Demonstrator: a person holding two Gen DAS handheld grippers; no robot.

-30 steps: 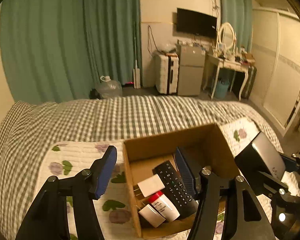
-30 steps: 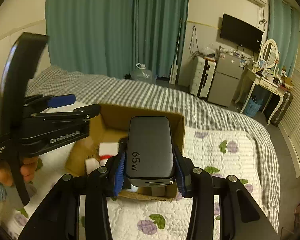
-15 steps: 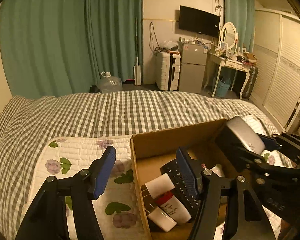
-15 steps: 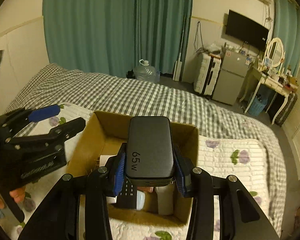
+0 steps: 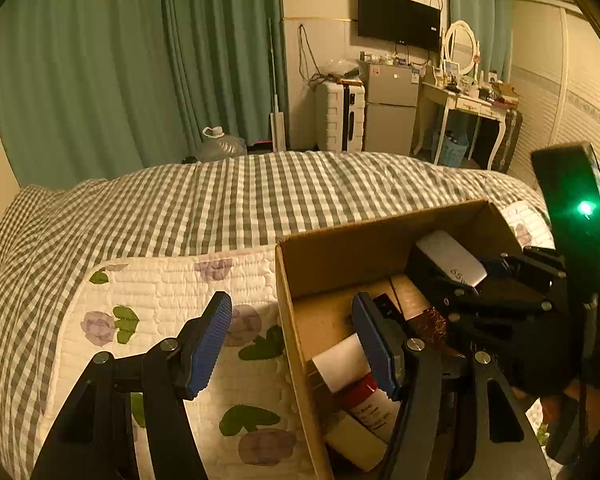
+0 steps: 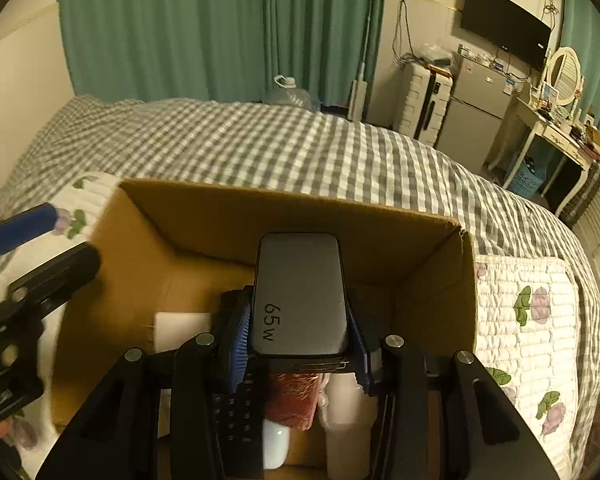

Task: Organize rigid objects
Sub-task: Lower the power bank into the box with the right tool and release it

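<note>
Covering the bed (image 5: 240, 200) is a grey checked blanket with a floral quilt (image 5: 160, 300) near its foot edge. On the quilt sits an open cardboard box (image 6: 300, 216), part filled, bare cardboard at its far wall. Right hand-held gripper (image 6: 300, 340), pinching a grey 65W power bank (image 6: 300, 284), has dropped inside the box. Left hand-held gripper (image 5: 292, 344) hangs spread astride the box's left wall.

Both views are dim and warm, washed in yellow-orange indoor light that seems to fall from above. Fisheye curvature bends the curtains (image 5: 148, 60) and walls, and black vignetting fills the corners. A green indicator light (image 5: 586, 208) flares at the left-wrist view's right edge. The left gripper (image 6: 32, 280) is motion-blurred in the right-wrist view.
</note>
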